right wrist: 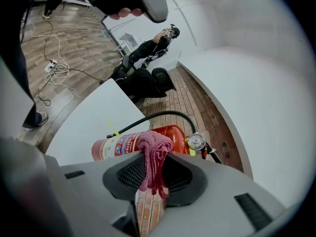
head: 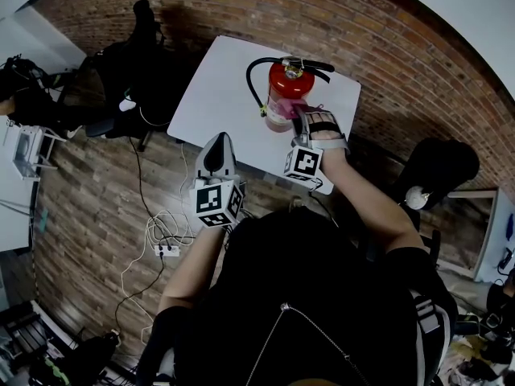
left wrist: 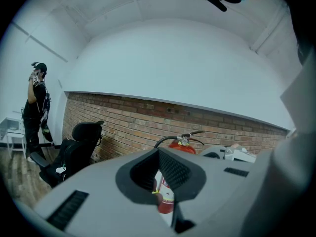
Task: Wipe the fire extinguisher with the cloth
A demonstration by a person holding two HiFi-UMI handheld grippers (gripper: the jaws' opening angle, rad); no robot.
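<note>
in the head view the red fire extinguisher [head: 283,95] is seen upright on the white surface [head: 217,79], with the right tongs [head: 304,121] at its side and the left tongs [head: 217,149] held back from it. in the left gripper view the left tongs are shown drawn together, empty. in the right gripper view the pink cloth [right wrist: 154,154] is clamped in the right tongs against the extinguisher's body.
</note>
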